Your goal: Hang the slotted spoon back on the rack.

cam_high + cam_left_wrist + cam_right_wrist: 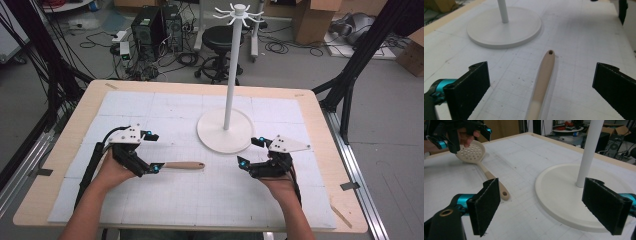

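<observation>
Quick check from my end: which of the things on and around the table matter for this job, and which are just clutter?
Likely in play:
beige slotted spoon with a holed wooden handle
white hook stand on a round base
left gripper, open over the spoon
right gripper, open

Just about:
black stool
computer towers
cardboard boxes

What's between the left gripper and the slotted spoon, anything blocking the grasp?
Nothing visible. The left gripper is open, its jaws either side of the slotted spoon handle with only bare mat between. The white stand sits beyond the handle's holed end, apart from it. The right gripper is off to the side, open.

Beige perforated spoon [475, 153], white stand [225, 130]
</observation>
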The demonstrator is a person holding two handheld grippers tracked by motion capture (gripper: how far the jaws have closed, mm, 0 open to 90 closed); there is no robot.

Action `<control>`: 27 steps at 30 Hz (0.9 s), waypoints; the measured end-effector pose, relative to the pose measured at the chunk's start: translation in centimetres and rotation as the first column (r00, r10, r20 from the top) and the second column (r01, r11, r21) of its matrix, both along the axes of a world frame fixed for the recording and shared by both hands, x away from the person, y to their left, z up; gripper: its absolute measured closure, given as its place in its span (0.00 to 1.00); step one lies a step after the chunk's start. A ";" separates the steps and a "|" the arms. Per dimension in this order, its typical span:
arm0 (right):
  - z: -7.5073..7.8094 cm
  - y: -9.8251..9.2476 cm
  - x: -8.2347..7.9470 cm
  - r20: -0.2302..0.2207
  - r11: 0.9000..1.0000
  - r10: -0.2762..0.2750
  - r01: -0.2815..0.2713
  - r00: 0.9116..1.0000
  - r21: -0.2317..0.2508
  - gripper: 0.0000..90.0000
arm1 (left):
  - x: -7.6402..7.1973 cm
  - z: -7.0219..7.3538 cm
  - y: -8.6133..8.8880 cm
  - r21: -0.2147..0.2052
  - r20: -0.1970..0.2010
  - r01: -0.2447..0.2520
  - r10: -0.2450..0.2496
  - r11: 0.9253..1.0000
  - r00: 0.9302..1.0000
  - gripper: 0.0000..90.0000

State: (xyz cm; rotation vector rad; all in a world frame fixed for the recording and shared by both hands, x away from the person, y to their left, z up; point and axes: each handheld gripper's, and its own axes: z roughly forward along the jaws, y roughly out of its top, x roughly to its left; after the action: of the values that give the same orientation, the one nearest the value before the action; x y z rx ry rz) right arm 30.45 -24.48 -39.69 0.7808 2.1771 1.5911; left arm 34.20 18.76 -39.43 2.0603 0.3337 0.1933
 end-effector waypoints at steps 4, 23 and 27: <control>-0.1 -0.1 0.1 -0.004 1.000 -0.003 0.003 1.000 0.001 0.16 | 0.7 -0.3 -1.2 0.045 -0.004 0.028 -0.027 0.999 1.000 0.02; -0.3 0.0 0.2 -0.007 1.000 -0.001 0.001 1.000 -0.012 0.16 | 1.4 -2.3 -3.5 0.363 -0.094 0.095 -0.065 0.927 0.993 0.43; -0.3 0.1 0.2 -0.013 1.000 0.000 0.000 1.000 -0.015 0.16 | 1.4 -2.7 -3.8 0.394 -0.101 0.095 -0.060 0.914 0.993 0.47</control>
State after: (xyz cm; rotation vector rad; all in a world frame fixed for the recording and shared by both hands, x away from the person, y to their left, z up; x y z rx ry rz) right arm 30.69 -24.42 -39.99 0.7887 2.1954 1.5725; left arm 35.64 14.96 -42.15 2.4877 0.2806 0.1303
